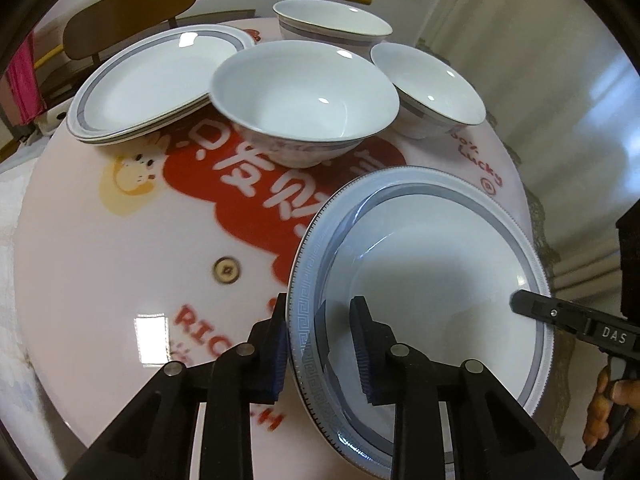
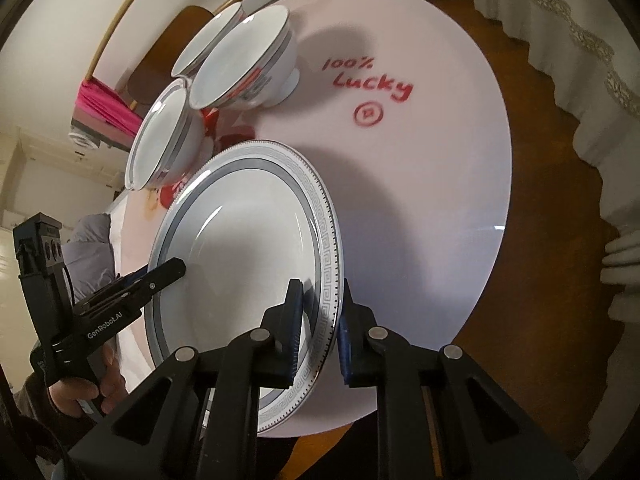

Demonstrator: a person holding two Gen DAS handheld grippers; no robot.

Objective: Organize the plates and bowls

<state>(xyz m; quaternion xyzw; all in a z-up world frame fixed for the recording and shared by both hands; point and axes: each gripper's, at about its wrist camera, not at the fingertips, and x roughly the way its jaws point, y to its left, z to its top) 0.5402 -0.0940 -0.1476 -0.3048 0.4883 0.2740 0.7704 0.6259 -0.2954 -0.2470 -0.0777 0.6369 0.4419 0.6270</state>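
Note:
A white plate with a grey patterned rim is held tilted above the round table; it also shows in the right wrist view. My left gripper is shut on its left rim. My right gripper is shut on its opposite rim, and shows at the right edge of the left wrist view. A stack of similar plates lies at the far left. Three white bowls stand behind: a large one, one far back, one at the right.
The round pink table carries red lettering and a cartoon print. A brown chair stands behind it. A white lace-edged curtain hangs over the wooden floor at the right.

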